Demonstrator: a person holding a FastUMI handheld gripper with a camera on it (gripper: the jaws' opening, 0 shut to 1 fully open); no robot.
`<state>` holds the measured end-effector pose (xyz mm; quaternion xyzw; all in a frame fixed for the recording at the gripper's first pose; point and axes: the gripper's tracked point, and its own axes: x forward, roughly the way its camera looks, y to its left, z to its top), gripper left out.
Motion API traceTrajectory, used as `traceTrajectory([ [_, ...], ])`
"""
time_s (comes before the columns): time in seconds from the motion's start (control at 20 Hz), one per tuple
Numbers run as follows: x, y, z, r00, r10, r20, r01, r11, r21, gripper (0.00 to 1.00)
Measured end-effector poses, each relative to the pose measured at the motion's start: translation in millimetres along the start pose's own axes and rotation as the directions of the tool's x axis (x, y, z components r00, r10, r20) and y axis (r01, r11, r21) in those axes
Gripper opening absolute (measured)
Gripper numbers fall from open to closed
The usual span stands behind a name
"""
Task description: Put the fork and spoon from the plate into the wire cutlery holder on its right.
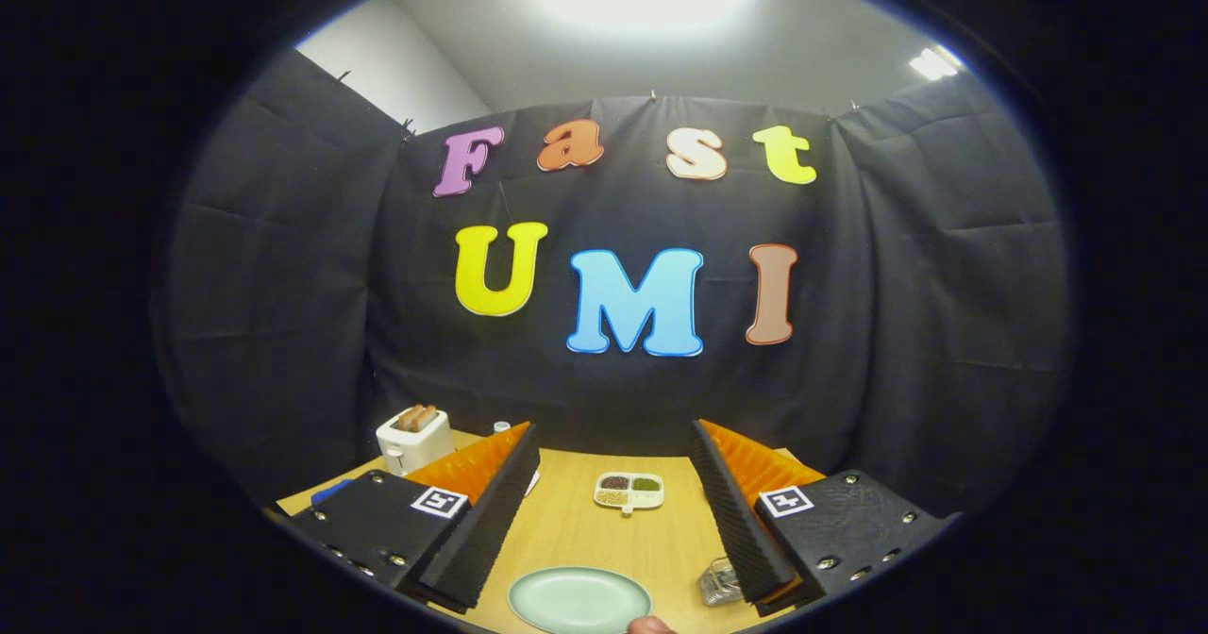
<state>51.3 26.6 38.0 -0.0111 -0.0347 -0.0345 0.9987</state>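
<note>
A pale green plate lies on the wooden table, low between my two fingers; its surface looks bare, with no fork or spoon lying on it. The wire cutlery holder stands to the plate's right, partly hidden behind my right finger. My gripper is open and held above the table, with nothing between the fingers. My left finger reaches forward on the plate's left side.
A small divided dish with dark and green contents sits beyond the plate. A white toaster with bread in it stands at the back left. A fingertip shows at the plate's near edge. A blue object lies by the left finger.
</note>
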Motion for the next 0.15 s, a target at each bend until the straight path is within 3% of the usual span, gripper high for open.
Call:
traceTrajectory([
  [0.15,2.4,9.9,-19.2,1.0,0.008,-0.029,-0.007,1.0,0.01,0.97],
])
